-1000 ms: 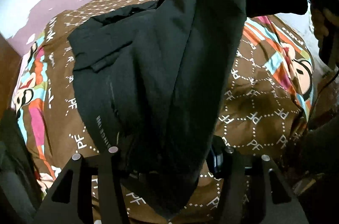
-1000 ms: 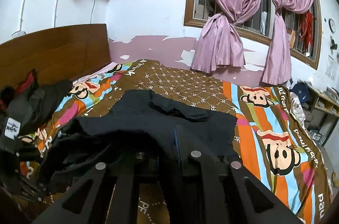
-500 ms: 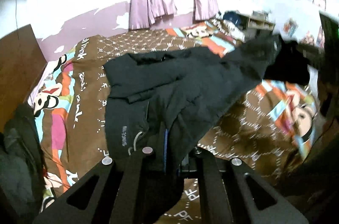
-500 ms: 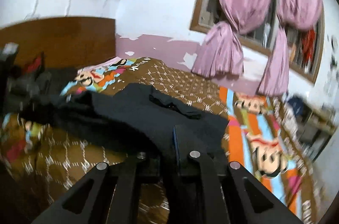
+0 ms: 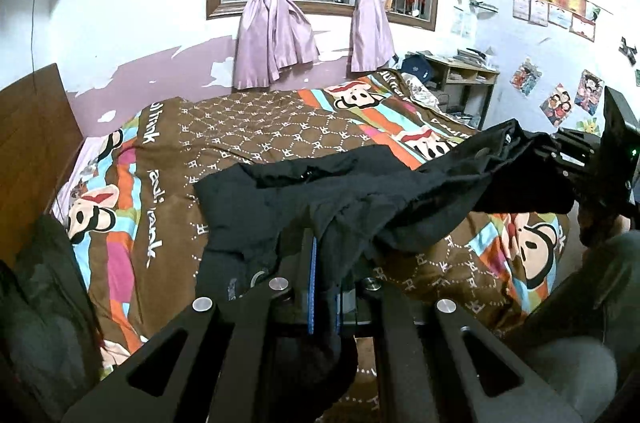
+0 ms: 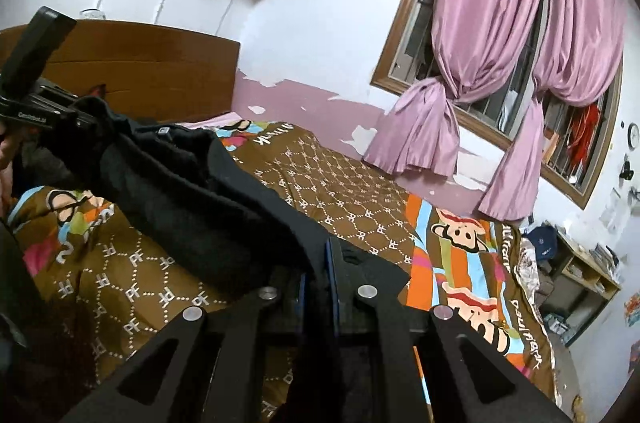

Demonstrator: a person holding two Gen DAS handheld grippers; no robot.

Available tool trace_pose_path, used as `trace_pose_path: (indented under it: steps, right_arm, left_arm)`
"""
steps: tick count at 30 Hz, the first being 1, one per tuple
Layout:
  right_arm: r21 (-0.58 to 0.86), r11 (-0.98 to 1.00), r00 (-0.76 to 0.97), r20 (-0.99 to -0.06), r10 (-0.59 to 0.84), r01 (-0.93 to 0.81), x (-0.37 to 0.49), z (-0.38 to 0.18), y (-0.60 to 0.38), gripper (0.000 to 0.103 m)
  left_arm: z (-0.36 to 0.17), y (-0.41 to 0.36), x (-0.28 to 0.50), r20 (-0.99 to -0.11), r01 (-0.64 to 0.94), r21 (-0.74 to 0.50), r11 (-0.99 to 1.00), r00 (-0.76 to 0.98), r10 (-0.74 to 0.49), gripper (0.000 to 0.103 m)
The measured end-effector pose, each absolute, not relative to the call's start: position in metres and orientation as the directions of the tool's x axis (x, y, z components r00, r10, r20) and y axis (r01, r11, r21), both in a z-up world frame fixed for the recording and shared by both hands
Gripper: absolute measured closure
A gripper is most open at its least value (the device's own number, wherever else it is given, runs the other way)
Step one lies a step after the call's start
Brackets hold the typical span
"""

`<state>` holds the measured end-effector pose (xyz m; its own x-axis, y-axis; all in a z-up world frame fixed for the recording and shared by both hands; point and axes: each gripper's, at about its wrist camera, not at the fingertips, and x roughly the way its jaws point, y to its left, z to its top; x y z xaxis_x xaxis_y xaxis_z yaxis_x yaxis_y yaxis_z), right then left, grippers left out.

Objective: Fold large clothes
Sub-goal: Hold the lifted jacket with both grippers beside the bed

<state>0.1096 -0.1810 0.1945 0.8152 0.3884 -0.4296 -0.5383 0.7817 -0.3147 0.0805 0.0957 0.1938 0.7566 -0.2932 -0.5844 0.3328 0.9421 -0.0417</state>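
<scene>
left gripper [image 5: 324, 287]: clenched on a fold of the black garment [image 5: 328, 191]; jaws had just been closing, cloth between the blue pads, loose end hanging below them.
right gripper [image 6: 320, 279]: clenched on another edge of the same garment, cloth bunched over its fingers.
black garment: stretched between the 2 grippers, lifted at both held ends, the middle sagging onto the bedspread [image 5: 248, 127]; far part lay flat on the bed.
cross views: right gripper seen at the right edge of the left view [image 5: 568, 159], cloth in its tip; left gripper at the left edge of the right view [image 6: 60, 115], cloth trailing from it.
bedspread: brown, cartoon monkey print, under the garment.
headboard [image 6: 132, 67]: wooden, at the bed's end.
dark clothes pile [image 5: 36, 303]: beside the bed, left of the left view.
pink curtains [image 6: 500, 63]: tied, at the barred window on the far wall.
desk [image 5: 460, 75]: far corner, cluttered.
</scene>
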Motion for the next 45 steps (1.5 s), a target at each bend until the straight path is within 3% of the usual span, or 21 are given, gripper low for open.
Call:
trace_pose_path:
  steps: [6,11,21,26,40,45]
  right_arm:
    - [-0.373,0.774,0.827,-0.457,0.327,-0.512,0.163,0.194,-0.16,0.095]
    - [-0.469,0.749,0.858,-0.445,0.258,-0.469,0.216,0.189,-0.138,0.095]
    - [-0.399,0.817,0.83,-0.534,0.163,-0.417,0.336,0.16,-0.125,0.094]
    - [-0.401,0.829,0.828,-0.546,0.125,-0.389,0.387,0.133,-0.117,0.094]
    - [-0.418,0.819,0.816,-0.569,0.1,-0.392,0.485,0.024,-0.095,0.091]
    - [-0.414,0.823,0.829,-0.548,0.117,-0.39,0.493,0.006,-0.095,0.084]
  left_arm:
    - [0.199,0.099,0.137,-0.603,0.266,-0.031,0.963,0.764,-0.23,0.098]
    - [0.206,0.12,0.194,-0.612,0.206,-0.098,0.974,0.759,-0.223,0.098]
    - [0.2,0.119,0.302,-0.638,0.145,-0.014,0.989,0.76,-0.121,0.098]
    - [0.179,0.121,0.343,-0.641,0.145,0.016,0.989,0.761,-0.101,0.098]
    - [0.069,0.156,0.457,-0.702,0.101,-0.059,0.993,0.703,-0.113,0.097]
    - [0.048,0.158,0.465,-0.713,0.104,-0.068,0.992,0.69,-0.121,0.096]
